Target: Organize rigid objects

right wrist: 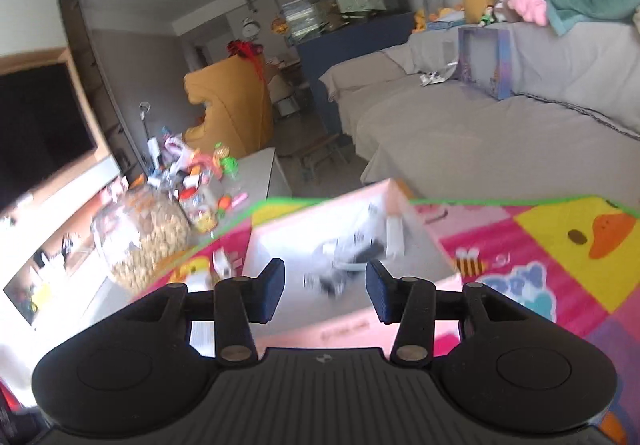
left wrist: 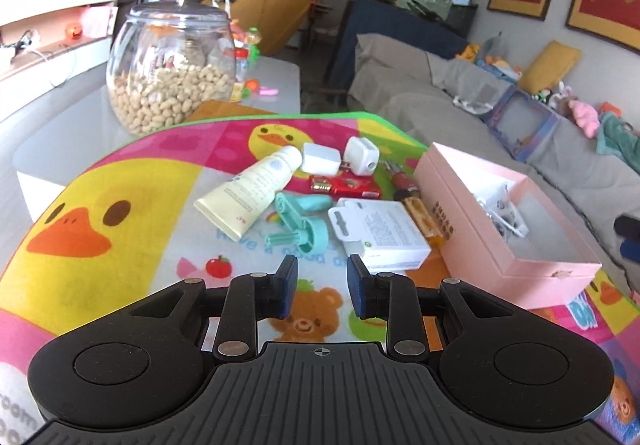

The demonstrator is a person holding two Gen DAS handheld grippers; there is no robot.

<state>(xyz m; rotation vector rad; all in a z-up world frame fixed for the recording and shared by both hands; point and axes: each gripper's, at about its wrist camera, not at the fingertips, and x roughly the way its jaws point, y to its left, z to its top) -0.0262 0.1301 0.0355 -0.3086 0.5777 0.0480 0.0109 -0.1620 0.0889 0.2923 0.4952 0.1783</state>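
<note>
On the cartoon duck mat (left wrist: 120, 181) lies a small heap: a cream tube (left wrist: 250, 193), two white chargers (left wrist: 320, 159) (left wrist: 362, 155), a red pack (left wrist: 346, 185), a teal tool (left wrist: 300, 221), a white packaged box (left wrist: 380, 233) and an amber bottle (left wrist: 420, 213). To their right stands an open pink box (left wrist: 508, 269) with small items inside. My left gripper (left wrist: 322, 267) hovers just short of the teal tool and white package, open and empty. My right gripper (right wrist: 325, 277) hangs open over the pink box (right wrist: 320, 329), above blurred black and white items (right wrist: 352, 257), with nothing between its fingers.
A lidded glass jar of nuts (left wrist: 172, 69) stands off the mat's far left corner. Small toys (left wrist: 248, 85) litter the far end of the white table. A grey covered sofa (left wrist: 460, 97) runs along the right, past the table's edge.
</note>
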